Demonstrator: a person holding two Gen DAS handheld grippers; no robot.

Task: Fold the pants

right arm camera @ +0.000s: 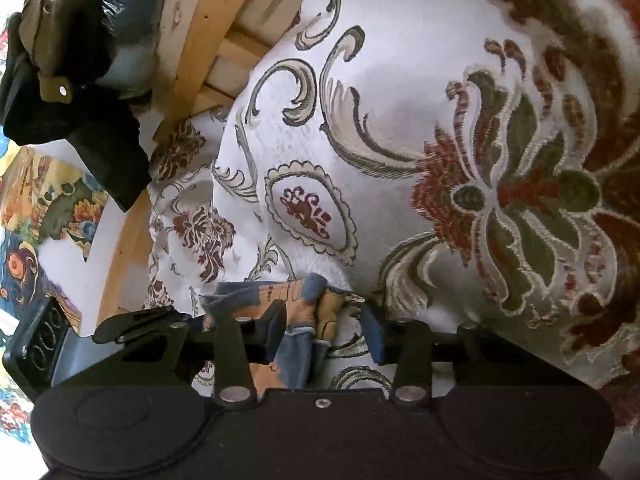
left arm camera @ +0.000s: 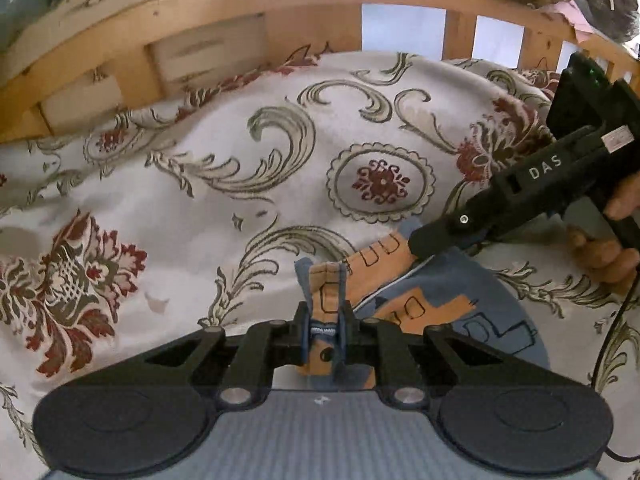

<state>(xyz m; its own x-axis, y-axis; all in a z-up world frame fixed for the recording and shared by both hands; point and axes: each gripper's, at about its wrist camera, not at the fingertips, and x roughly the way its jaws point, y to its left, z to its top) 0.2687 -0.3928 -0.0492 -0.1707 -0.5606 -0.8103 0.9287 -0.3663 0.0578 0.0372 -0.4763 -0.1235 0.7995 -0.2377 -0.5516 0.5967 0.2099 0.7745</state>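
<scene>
Blue-orange pants (left arm camera: pixel 432 304) half behind gripper (left arm camera: pixel 323 330)

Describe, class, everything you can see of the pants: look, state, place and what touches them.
The pants are small, of soft blue cloth with orange patches and black outline drawings. They lie crumpled on the floral bedspread. The left gripper is shut on a bunched hem edge. The right gripper stands open around another fold, with cloth against its left pad.
</scene>
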